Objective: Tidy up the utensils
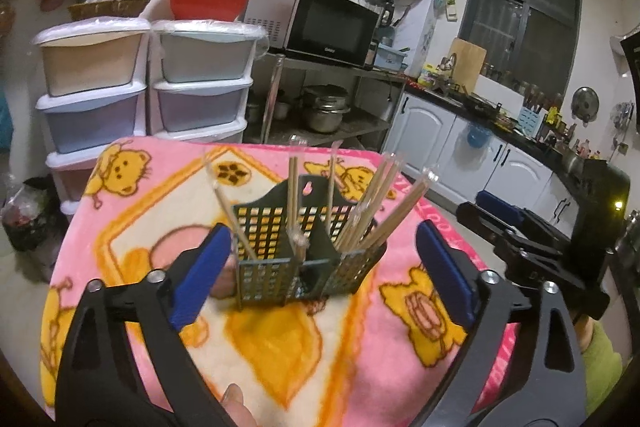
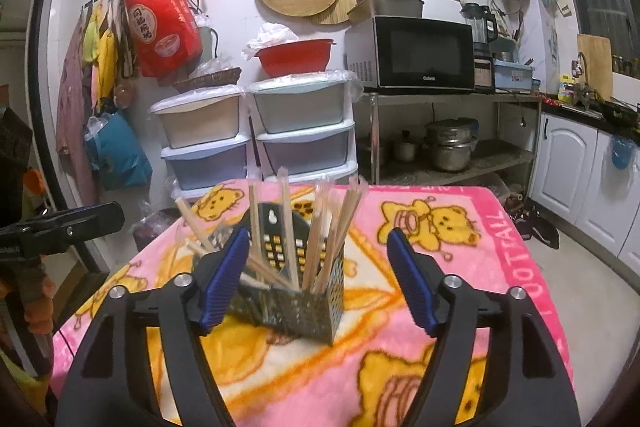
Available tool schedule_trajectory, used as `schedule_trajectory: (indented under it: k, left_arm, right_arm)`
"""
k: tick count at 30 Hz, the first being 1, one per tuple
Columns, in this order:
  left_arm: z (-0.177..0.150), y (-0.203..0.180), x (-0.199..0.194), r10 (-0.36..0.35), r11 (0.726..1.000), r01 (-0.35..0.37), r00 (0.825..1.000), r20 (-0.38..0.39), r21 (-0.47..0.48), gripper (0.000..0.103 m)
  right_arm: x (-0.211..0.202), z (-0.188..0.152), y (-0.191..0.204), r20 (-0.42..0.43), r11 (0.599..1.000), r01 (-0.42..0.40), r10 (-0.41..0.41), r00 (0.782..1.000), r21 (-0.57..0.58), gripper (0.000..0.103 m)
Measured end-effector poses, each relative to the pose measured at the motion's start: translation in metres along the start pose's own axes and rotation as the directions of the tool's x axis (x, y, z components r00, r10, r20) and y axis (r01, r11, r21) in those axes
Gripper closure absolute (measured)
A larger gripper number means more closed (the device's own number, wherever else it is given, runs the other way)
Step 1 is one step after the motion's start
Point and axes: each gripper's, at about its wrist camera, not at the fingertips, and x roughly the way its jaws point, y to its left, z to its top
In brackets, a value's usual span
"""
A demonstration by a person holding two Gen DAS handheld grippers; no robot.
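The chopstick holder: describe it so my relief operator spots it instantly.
Find the pink teddy-bear blanket covering the table. Near its middle stands a dark, perforated chopstick holder with several compartments, wooden chopsticks fanning out of it. It is the only thing standing on the blanket, just ahead of both open grippers.

Home kitchen: microwave, cabinets, pots.

Both wrist cams close, slightly downward; share chopstick basket.
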Motion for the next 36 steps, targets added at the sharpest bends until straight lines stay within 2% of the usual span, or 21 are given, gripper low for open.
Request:
schedule_trajectory:
  k: [8, 17, 25, 36]
  left_arm:
    - [-0.03, 0.005, -0.004, 0.055, 0.998, -0.055, 0.998, -0.027, -0.01, 0.011]
    - [-0.067, 0.008, -0.001, 0.096, 0.995, -0.098, 0.992, -0.077, -0.017, 0.011]
    - [-0.094, 0.009, -0.001, 0.126, 0.991, -0.128, 0.99, -0.067, -0.026, 0.011]
    - [-0.116, 0.009, -0.01, 0.146, 0.989, -0.146, 0.989, 0.001, -0.019, 0.011]
  right_arm:
    - [-0.012, -0.03, 0.01, -0.035, 1.0, -0.004, 0.005, 0.999, 0.006, 0.018]
    - [-0.017, -0.064, 0.024, -0.089, 0.999, 0.002, -0.005, 0.996, -0.036, 0.015]
    - [-0.023, -0.084, 0.033, -0.063, 0.999, 0.0, -0.003, 0.998, -0.046, 0.01]
    - [-0.032, -0.103, 0.042, 0.003, 0.998, 0.007, -0.007, 1.0, -0.065, 0.008]
